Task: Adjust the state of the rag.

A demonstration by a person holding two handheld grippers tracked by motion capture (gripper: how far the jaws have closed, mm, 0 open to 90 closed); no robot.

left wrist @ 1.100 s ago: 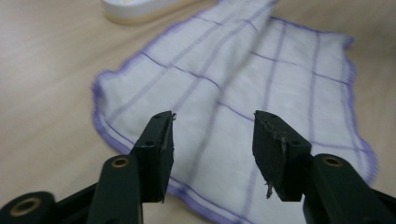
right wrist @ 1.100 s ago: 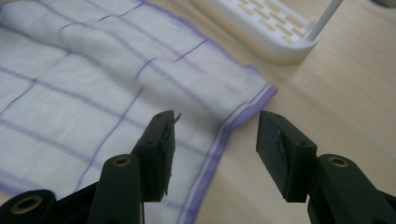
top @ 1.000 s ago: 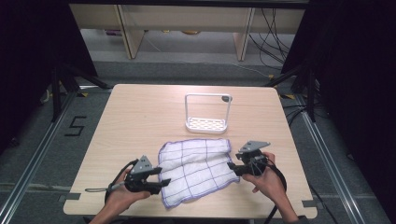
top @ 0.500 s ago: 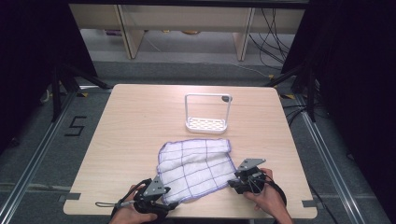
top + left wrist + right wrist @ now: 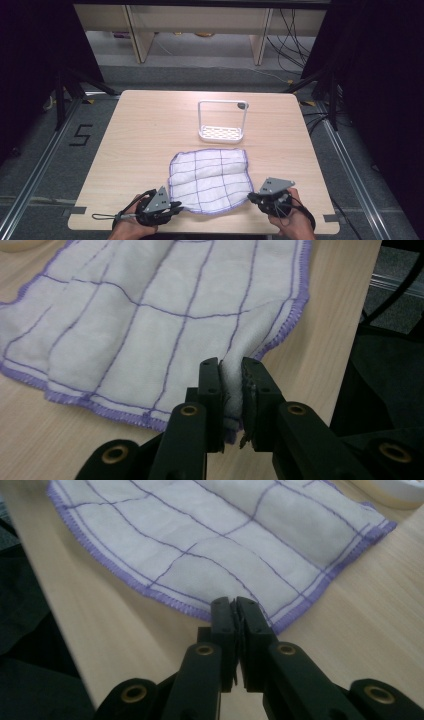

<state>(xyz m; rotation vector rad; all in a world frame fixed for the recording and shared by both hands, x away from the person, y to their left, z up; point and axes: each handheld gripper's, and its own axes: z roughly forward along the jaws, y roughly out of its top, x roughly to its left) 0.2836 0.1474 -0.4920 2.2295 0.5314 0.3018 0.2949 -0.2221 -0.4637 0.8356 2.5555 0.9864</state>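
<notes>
A white cloth [image 5: 210, 179] with a purple grid and purple hem lies spread flat on the near half of the wooden table [image 5: 150, 130]. My left gripper [image 5: 176, 205] is shut on the cloth's near left corner, and a fold of the cloth [image 5: 231, 385] is pinched between its jaws. My right gripper [image 5: 251, 196] is shut on the near right corner, where the hem of the cloth [image 5: 200, 555] runs in between the closed jaws. Both grippers sit low by the table's front edge, held by hands coming in from below.
A small white rack [image 5: 222, 120] with a perforated base and a tall frame stands on the table beyond the cloth. Behind the table are shelving legs and cables on the floor. A metal rail [image 5: 350, 165] runs along the right side.
Both grippers have pulled back toward the front edge, dragging the cloth nearer and stretching it flatter. The rack has not moved.
</notes>
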